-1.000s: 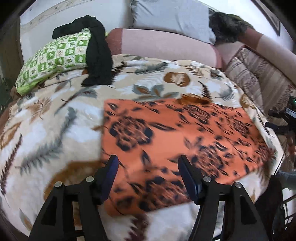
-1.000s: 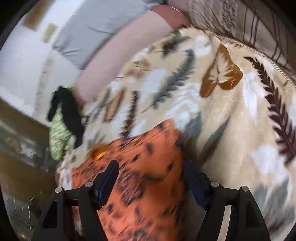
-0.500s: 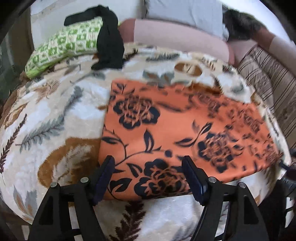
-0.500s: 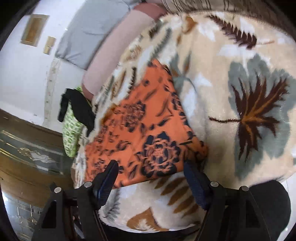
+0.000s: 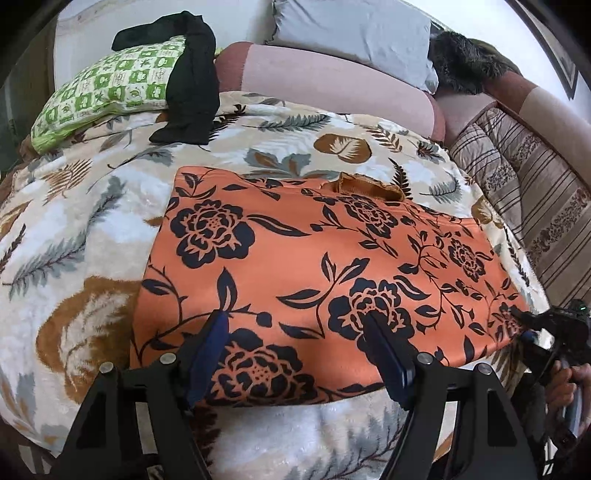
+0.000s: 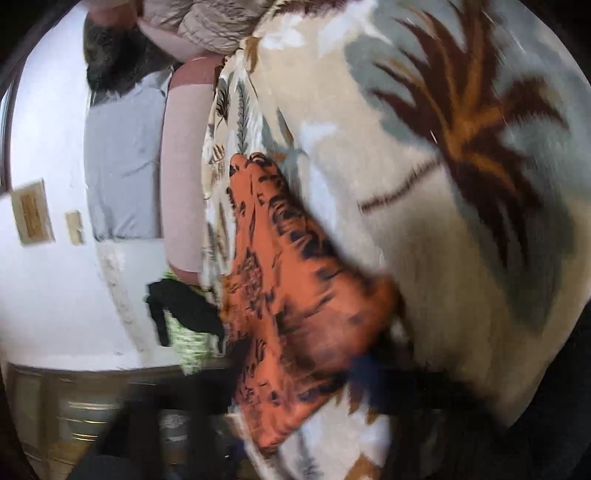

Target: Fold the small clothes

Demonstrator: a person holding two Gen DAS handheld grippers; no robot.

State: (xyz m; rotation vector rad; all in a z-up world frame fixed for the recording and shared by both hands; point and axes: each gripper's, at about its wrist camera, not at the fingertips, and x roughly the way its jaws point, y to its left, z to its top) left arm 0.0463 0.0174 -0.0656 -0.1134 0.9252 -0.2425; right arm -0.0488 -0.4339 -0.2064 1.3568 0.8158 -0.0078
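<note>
The left gripper (image 5: 295, 332) hangs just over the near edge of the bed with its two blue-padded fingers (image 5: 207, 354) spread wide, nothing between them but the cloth below. That cloth is an orange garment with a black flower print (image 5: 314, 266), laid out flat and roughly rectangular on the leaf-patterned blanket (image 5: 74, 236), its near hem running along the blanket's front edge. A small brownish fold of fabric (image 5: 365, 186) sticks up at its far hem.

At the garment's right near corner sits the right gripper (image 5: 532, 326), a dark shape held in the person's right hand (image 5: 565, 380). Its tips are right at the corner of the cloth, but whether they are parted or pinching it I cannot tell; its own camera view is smeared with motion and shows only the orange cloth (image 6: 288, 302) bunched low against the blanket (image 6: 443, 184).

Farther back, at the blanket's far left corner, a green checked pillow (image 5: 107, 88) lies with a black garment (image 5: 192, 81) draped over it. A pink bolster (image 5: 332, 85) runs along the head of the bed, a grey pillow (image 5: 351, 33) behind it, and a striped quilt (image 5: 524, 192) lies along the right side.
</note>
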